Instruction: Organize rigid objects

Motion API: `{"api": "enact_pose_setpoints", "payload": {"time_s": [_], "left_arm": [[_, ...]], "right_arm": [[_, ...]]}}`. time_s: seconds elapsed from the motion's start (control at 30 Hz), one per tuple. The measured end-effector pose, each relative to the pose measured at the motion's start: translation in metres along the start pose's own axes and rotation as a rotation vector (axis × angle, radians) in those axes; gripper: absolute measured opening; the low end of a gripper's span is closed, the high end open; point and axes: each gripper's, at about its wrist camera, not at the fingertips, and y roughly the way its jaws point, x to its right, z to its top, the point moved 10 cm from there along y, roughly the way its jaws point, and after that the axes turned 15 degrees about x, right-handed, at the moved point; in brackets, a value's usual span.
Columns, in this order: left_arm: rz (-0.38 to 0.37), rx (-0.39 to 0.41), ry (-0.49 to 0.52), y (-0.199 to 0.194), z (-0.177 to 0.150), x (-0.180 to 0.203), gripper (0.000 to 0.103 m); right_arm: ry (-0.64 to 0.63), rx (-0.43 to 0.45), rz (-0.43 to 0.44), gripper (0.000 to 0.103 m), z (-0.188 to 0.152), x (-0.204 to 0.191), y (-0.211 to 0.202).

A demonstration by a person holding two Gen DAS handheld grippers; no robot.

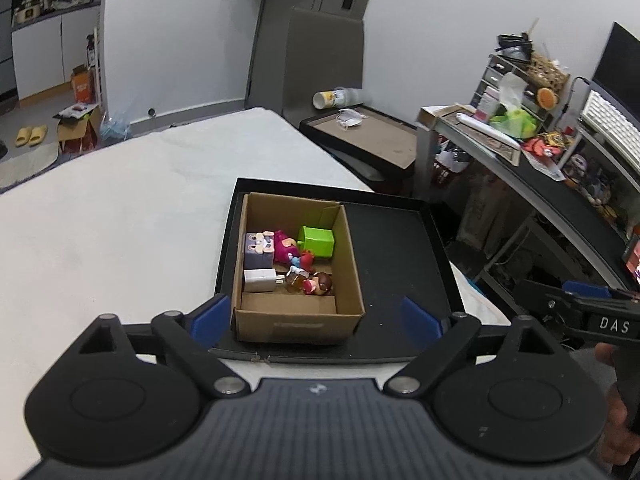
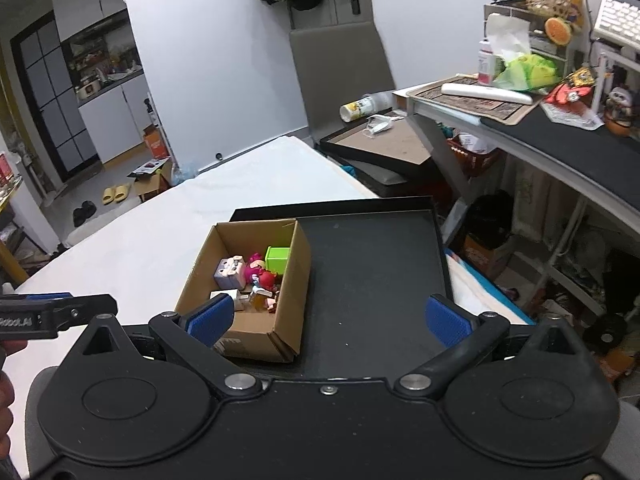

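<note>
Cardboard box (image 1: 298, 316) plain brown, sits in black tray (image 1: 400, 248) on white table cover (image 1: 120, 216). Inside the box: lime-green cube (image 1: 317, 241), lavender block figure (image 1: 258, 249) with a pale face, magenta toy (image 1: 285, 249), white charger (image 1: 259, 280), amber piece (image 1: 295, 282), small figure with brown hair (image 1: 320, 283). Both grippers black with blue ribbed pads: left gripper (image 1: 316, 322), right gripper (image 2: 329, 318). Desk at right has a black mat (image 2: 576, 148), a lime-green bag (image 2: 528, 70) and a white keyboard (image 2: 618, 22).

small toys (image 1: 294, 258) + white charger (image 1: 259, 281) in open cardboard box (image 1: 298, 323)
</note>
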Motion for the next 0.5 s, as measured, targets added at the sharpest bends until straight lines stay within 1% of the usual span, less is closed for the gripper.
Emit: {"api": "enact_pose_setpoints", "payload": {"time_s": [0.2, 0.33, 0.5], "left_arm": [[0.007, 0.021, 0.036, -0.023, -0.002, 0.006, 0.094], [0.008, 0.040, 0.059, -0.038, -0.004, 0.008, 0.095], [0.008, 0.048, 0.080, -0.049, -0.009, 0.012, 0.095]], "right_arm": [[0.031, 0.009, 0.020, 0.103, -0.001, -0.007, -0.023], [0.032, 0.031, 0.003, 0.103, 0.000, -0.007, -0.036], [0.060, 0.027, 0.006, 0.103, -0.004, -0.007, -0.048]]}}
